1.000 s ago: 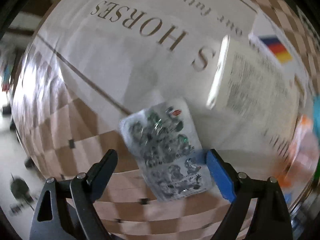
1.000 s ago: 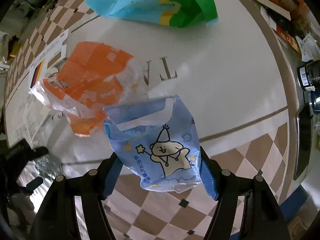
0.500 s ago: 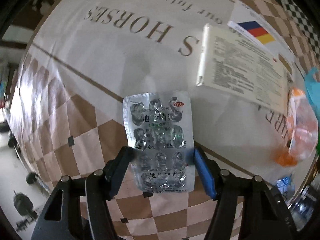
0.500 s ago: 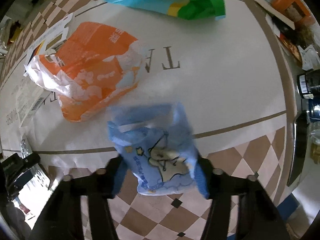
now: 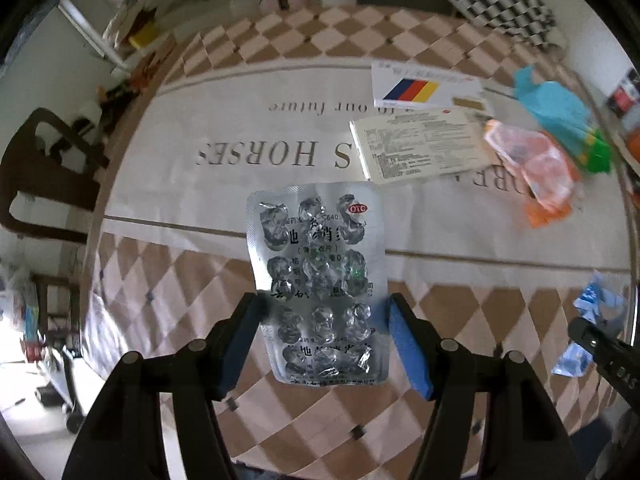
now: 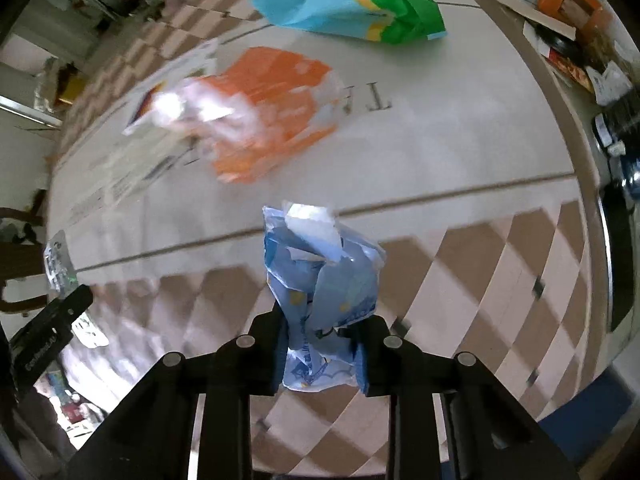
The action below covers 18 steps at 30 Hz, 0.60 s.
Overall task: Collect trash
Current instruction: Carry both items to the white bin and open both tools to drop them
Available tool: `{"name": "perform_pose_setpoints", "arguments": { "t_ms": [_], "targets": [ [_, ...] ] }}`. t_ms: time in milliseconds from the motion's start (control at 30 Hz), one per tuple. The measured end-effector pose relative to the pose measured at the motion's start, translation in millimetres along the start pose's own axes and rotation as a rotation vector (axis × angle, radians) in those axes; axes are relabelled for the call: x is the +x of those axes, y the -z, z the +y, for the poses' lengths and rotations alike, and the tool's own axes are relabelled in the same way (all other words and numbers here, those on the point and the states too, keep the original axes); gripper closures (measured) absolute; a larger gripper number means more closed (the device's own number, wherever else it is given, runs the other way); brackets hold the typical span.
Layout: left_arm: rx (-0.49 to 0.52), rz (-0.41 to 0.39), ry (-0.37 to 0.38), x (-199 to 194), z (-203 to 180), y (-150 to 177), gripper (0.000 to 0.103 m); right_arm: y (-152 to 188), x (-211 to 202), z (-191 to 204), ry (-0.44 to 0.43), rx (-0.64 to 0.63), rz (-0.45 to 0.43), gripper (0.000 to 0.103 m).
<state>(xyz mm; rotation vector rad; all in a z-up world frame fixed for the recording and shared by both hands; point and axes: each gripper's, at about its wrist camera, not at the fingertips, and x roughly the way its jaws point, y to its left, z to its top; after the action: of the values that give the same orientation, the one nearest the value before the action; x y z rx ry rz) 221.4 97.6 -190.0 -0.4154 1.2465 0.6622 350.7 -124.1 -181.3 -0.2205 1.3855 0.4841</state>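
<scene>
1. Both hands have a piece of trash lifted clear of the worktop (image 5: 460, 232), so the picking-up step is done for these two and the carry to a bin is in hand; no bin shows in either view
2. The left tongs (image 5: 322, 344) pinch a foil pill sheet (image 5: 318, 276) by its two long edges, the blue pads pressed on its lower half, the sheet hanging flat above the checked border at the worktop's near edge
3. The right tongs (image 6: 320, 350) have just closed, nearly pressed together on a crumpled blue wrapper (image 6: 322, 288), which bunches up between the pads above the near edge
4. Left on the worktop: an orange bag (image 6: 264, 116) near the middle, a blue and green bag (image 6: 352, 6) toward the far edge, a printed leaflet (image 5: 420, 148) and a card with a striped flag (image 5: 424, 88) beside it
5. The next move, I judge, calls for carrying both pieces off the worktop without loosening; the thin sheet could slip if tilted
</scene>
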Motion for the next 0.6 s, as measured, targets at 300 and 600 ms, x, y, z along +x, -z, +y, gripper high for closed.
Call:
{"name": "perform_pose_setpoints", "arguments": {
  "t_ms": [300,600],
  "targets": [
    [0.041,-0.100,0.161,-59.2,36.9,85.5,0.041,117.2,-34.1,58.6,-0.058,-0.018,-0.071,0.078],
    [0.088,0.062,0.289,-34.8,80.8,224.4,0.041,305.8,-15.6,60.8,-0.118,0.137,0.006,0.078]
  ]
}}
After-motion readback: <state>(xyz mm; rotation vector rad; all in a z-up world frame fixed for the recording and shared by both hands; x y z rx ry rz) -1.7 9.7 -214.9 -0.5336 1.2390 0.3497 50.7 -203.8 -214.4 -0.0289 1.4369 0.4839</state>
